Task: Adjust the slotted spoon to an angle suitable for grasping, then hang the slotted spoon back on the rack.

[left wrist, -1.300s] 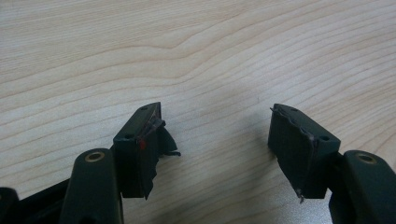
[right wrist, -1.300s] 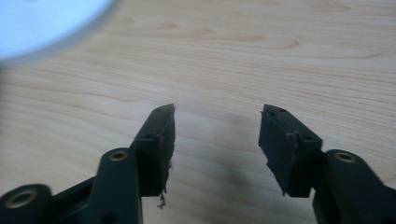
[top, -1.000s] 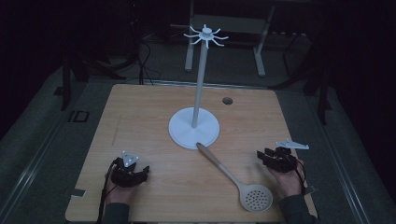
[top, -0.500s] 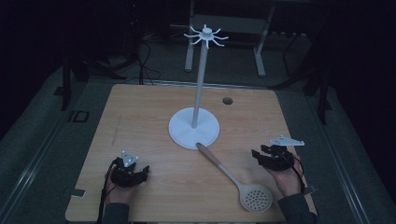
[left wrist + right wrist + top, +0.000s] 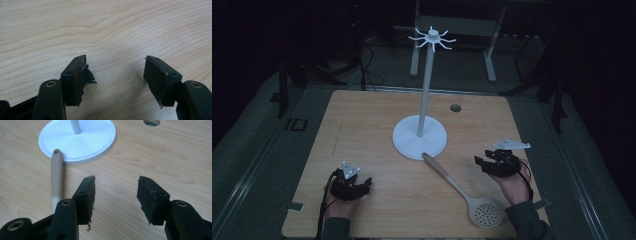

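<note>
The slotted spoon [image 5: 464,192] lay at nine o'clock of the nearer, empty, just-widened right gripper [image 5: 482,161], handle toward eleven o'clock.

White stand [image 5: 419,137], beige perforated skimmer [image 5: 462,190], wood-grain table [image 5: 362,130].
</note>
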Tool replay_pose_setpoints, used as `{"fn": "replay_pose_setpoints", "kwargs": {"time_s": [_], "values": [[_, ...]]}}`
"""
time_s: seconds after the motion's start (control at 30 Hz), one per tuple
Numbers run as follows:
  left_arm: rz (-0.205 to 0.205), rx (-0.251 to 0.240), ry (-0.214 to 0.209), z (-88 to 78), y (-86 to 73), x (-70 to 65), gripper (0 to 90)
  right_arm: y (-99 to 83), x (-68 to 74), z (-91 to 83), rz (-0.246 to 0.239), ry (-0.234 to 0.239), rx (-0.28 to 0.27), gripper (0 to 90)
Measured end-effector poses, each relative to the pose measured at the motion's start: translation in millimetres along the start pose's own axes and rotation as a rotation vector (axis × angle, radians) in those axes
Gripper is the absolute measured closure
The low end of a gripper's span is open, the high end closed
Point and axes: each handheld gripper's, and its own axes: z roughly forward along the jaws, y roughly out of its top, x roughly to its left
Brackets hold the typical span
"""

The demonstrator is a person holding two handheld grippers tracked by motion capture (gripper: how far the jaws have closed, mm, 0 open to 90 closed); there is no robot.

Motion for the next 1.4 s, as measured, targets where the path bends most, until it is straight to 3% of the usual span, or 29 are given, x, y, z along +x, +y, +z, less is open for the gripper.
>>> {"fn": "replay_pose_setpoints", "kwargs": {"time_s": [0.63, 1.4], "values": [[-0.002, -0.003, -0.001, 0.5, 0.0, -0.1, 35.9, 18.7, 14.8, 7.0, -0.066, -0.024, 0.059, 47.1], [0.004, 0.0, 0.0, 0.6, 0.4, 0.2, 35.9, 39.6, 33.7, 11.0, -0.148, -0.001, 0.099, 45.0]]}}
